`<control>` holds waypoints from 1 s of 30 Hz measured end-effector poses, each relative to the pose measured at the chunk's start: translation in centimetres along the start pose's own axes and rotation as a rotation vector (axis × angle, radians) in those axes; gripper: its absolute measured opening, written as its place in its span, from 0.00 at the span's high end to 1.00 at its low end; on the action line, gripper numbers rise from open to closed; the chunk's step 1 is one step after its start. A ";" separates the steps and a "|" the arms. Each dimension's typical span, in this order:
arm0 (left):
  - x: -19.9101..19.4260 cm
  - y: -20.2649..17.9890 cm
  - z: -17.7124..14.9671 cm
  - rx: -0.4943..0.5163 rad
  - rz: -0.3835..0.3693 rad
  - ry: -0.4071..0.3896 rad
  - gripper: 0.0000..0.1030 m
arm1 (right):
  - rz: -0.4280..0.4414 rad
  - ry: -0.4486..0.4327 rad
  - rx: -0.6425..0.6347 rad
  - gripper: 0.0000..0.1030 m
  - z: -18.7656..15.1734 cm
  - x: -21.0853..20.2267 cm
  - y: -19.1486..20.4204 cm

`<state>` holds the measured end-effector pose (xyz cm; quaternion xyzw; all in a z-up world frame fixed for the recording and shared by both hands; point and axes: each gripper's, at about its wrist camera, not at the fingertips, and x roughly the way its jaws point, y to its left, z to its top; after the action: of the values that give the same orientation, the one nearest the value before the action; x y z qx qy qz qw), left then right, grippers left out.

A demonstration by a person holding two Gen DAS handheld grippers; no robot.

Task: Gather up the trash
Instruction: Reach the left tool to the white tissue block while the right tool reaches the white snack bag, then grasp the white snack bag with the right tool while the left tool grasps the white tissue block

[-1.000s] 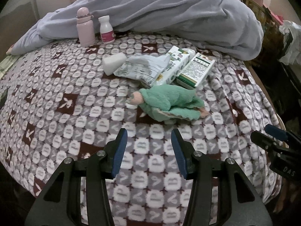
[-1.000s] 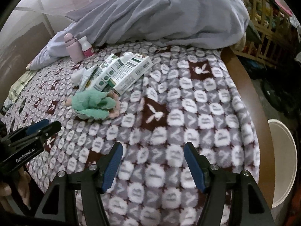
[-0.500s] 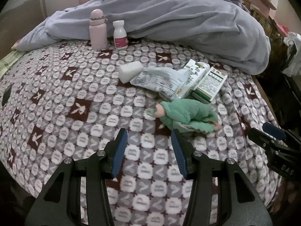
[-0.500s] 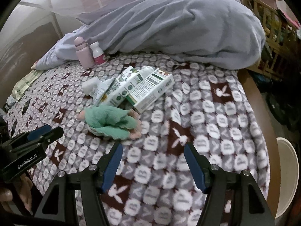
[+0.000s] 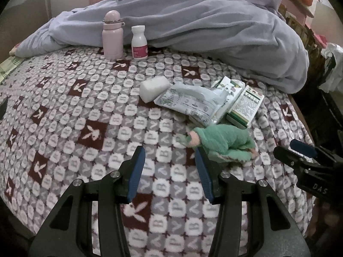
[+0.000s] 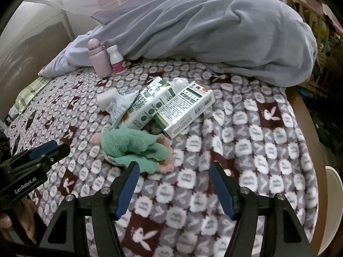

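On the patterned blanket (image 5: 92, 115) lies a heap of trash: a white foam block (image 5: 154, 87), a crumpled white wrapper (image 5: 188, 102), a green-and-white carton (image 6: 148, 105) and a white printed box (image 6: 186, 109), which also shows in the left wrist view (image 5: 246, 105). A green plush doll (image 5: 220, 143) lies just in front of the heap, also in the right wrist view (image 6: 133, 147). My left gripper (image 5: 169, 167) is open and empty, just left of the doll. My right gripper (image 6: 173, 184) is open and empty, just right of the doll.
A pink flask (image 5: 112, 36) and a white pill bottle (image 5: 139, 44) stand at the back against a rumpled blue-grey duvet (image 5: 214, 27). The wooden bed edge (image 6: 308, 128) runs down the right. A white round rim (image 6: 334, 205) shows beyond it, low right.
Both grippers moved forward toward the heap. The left view swung left, so the doll and trash sit further right in it. Both stayed open.
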<state>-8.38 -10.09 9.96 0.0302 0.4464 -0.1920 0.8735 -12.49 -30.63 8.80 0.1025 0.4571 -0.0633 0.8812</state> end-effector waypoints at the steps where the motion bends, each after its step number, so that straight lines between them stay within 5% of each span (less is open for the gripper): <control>1: 0.2 0.2 0.2 -0.003 -0.005 0.004 0.55 | 0.002 0.001 -0.002 0.36 0.1 0.2 0.1; 27: 4.5 6.4 4.3 -0.052 0.013 0.070 0.54 | 0.186 0.041 -0.246 0.36 8.7 7.7 7.0; 30: 4.7 6.7 4.7 -0.056 0.018 0.072 0.54 | 0.177 0.053 -0.309 0.25 10.4 8.9 8.3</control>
<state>0.10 -6.36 8.24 0.0164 0.4822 -0.1701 0.8592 2.60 -25.19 8.36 0.0073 0.4738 0.0882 0.8762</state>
